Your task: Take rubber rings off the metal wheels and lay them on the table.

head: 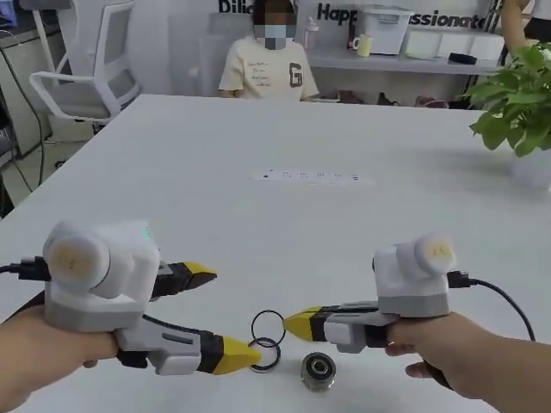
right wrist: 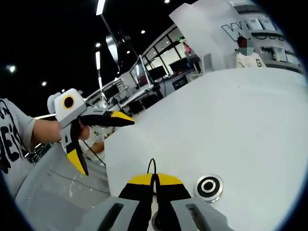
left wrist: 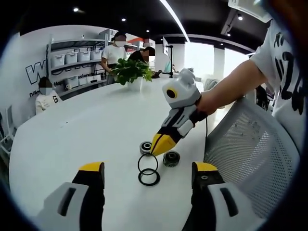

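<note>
Two black rubber rings lie on the white table [head: 284,232]: a thin one [head: 268,326] and a thicker one [head: 264,354] just in front of it. A metal wheel [head: 318,372] stands to their right. My right gripper [head: 297,323] is shut, its yellow tip pinching the thin ring's edge [right wrist: 152,165]. My left gripper [head: 222,315] is open beside the rings, with one jaw over the thicker ring. In the left gripper view the thin ring [left wrist: 147,163] and thicker ring [left wrist: 148,177] lie ahead of the open jaws, with two wheels [left wrist: 146,147] [left wrist: 171,158] and the right gripper [left wrist: 159,144] behind. In the right gripper view a wheel [right wrist: 209,186] sits beside the right gripper [right wrist: 154,179].
A person [head: 269,64] sits at the far side of the table. A socket strip [head: 314,177] is set into the table's middle. A green plant [head: 516,95] stands at the right edge. A white chair [head: 77,86] is off the left side.
</note>
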